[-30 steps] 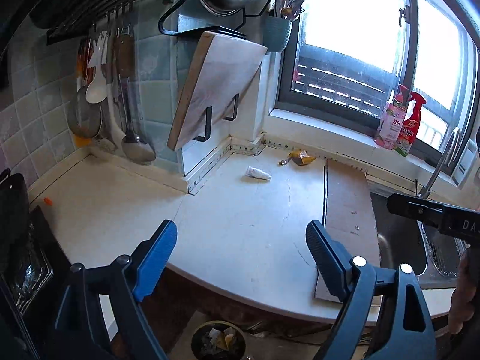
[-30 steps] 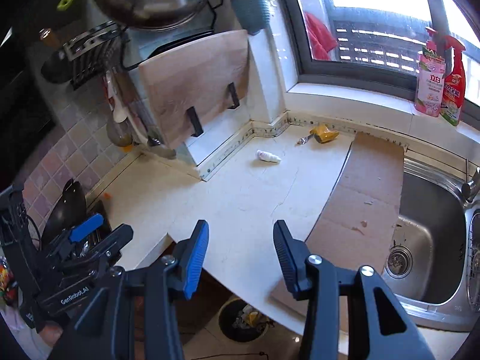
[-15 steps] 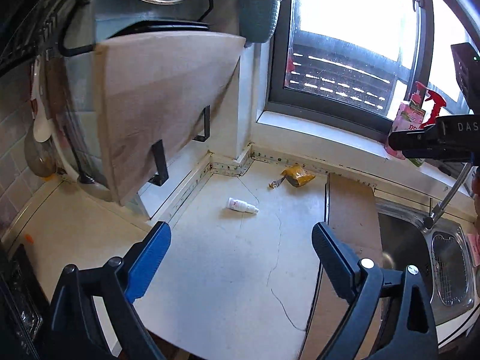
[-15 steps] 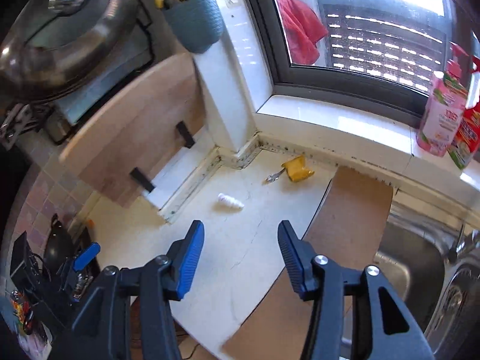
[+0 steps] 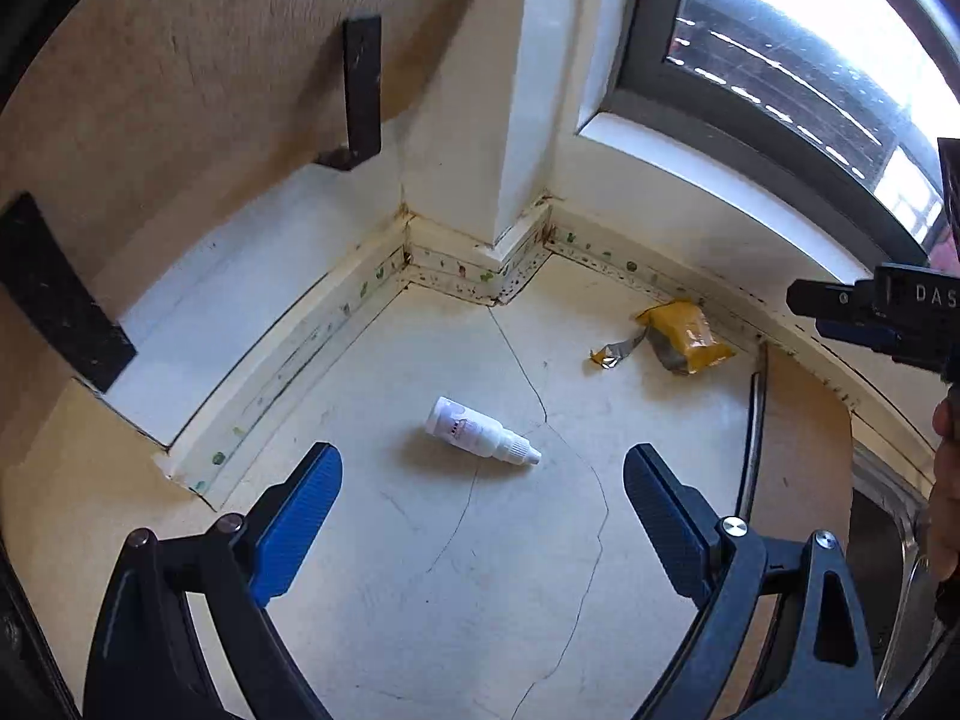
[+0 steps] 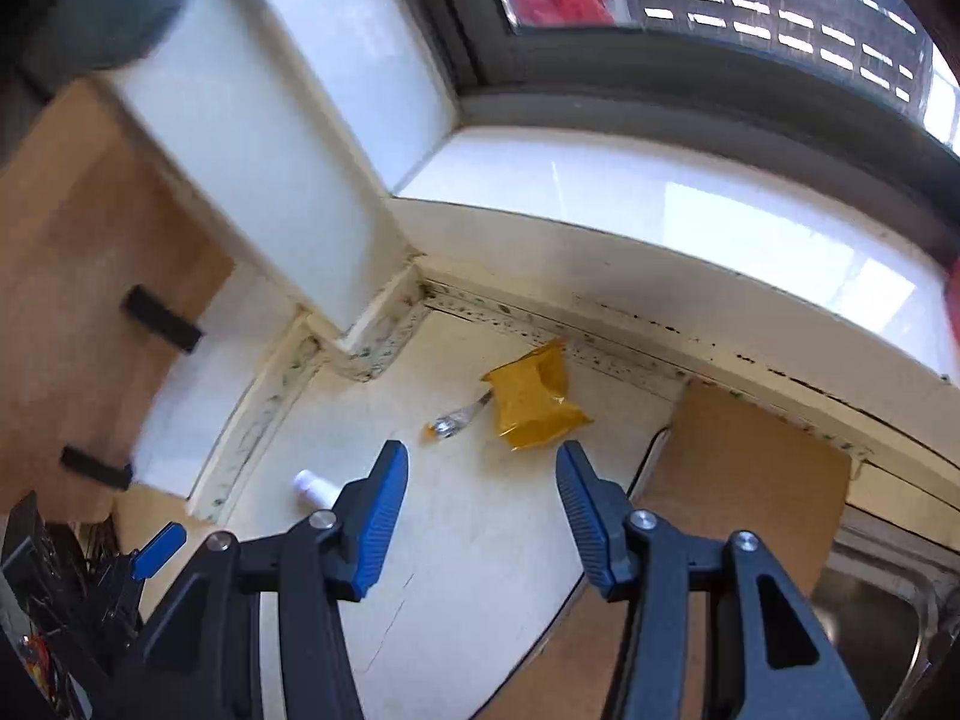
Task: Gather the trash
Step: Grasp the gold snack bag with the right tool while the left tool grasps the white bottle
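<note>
A small white dropper bottle (image 5: pixel 480 432) lies on its side on the cream countertop (image 5: pixel 456 570), just beyond my left gripper (image 5: pixel 483 468), whose jaws stand wide open and empty. A torn yellow wrapper (image 5: pixel 684 336) with a silvery strip lies farther right near the wall. In the right wrist view the same yellow wrapper (image 6: pixel 534 399) lies a little beyond my right gripper (image 6: pixel 483 471), which is open with nothing between its fingers. The white bottle (image 6: pixel 313 487) peeks out behind the left finger there.
A wooden cutting board (image 5: pixel 180 60) on black brackets leans at the left over the counter. A brown cardboard sheet (image 6: pixel 738 480) covers the counter at the right, beside the steel sink (image 6: pixel 870 594). The window sill (image 6: pixel 660 198) runs along the back wall.
Both grippers have swept forward and down over the counter toward the back corner. The bottle and wrapper loom much larger, and the floor bin has dropped out of view.
</note>
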A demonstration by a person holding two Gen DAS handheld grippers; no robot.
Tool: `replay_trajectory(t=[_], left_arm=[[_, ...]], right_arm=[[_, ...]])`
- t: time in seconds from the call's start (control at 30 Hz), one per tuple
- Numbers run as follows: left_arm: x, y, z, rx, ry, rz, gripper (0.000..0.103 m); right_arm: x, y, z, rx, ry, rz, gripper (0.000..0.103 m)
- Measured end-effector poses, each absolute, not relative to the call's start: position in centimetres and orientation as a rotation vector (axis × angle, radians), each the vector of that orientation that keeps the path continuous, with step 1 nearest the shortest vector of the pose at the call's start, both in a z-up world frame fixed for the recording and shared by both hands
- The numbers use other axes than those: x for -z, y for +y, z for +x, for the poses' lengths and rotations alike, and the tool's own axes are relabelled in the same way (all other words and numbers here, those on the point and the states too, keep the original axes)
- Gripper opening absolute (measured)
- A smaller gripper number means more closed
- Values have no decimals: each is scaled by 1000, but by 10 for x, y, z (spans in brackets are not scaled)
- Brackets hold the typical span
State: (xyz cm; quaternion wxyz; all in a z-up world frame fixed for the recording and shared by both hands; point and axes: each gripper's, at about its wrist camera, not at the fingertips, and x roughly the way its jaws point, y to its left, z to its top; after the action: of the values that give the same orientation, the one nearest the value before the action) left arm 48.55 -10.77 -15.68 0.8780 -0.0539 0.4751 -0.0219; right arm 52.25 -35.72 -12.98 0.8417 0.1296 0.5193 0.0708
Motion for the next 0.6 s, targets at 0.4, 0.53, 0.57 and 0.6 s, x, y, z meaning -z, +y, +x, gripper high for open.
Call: replay_trajectory(t=[0.4, 0.53, 0.57, 0.6], left_arm=[[200, -78, 525, -3, 1050, -368, 94], [211, -81, 528, -7, 1068, -372, 94], [215, -82, 531, -9, 1075, -372, 94], [218, -82, 532, -13, 1081, -374, 94]], right_arm=[[218, -351, 582, -140, 1180, 291, 52], [233, -339, 578, -151, 1222, 217, 52], [236, -337, 577, -144, 1225, 199, 52], [237, -335, 574, -143, 1215, 185, 51]])
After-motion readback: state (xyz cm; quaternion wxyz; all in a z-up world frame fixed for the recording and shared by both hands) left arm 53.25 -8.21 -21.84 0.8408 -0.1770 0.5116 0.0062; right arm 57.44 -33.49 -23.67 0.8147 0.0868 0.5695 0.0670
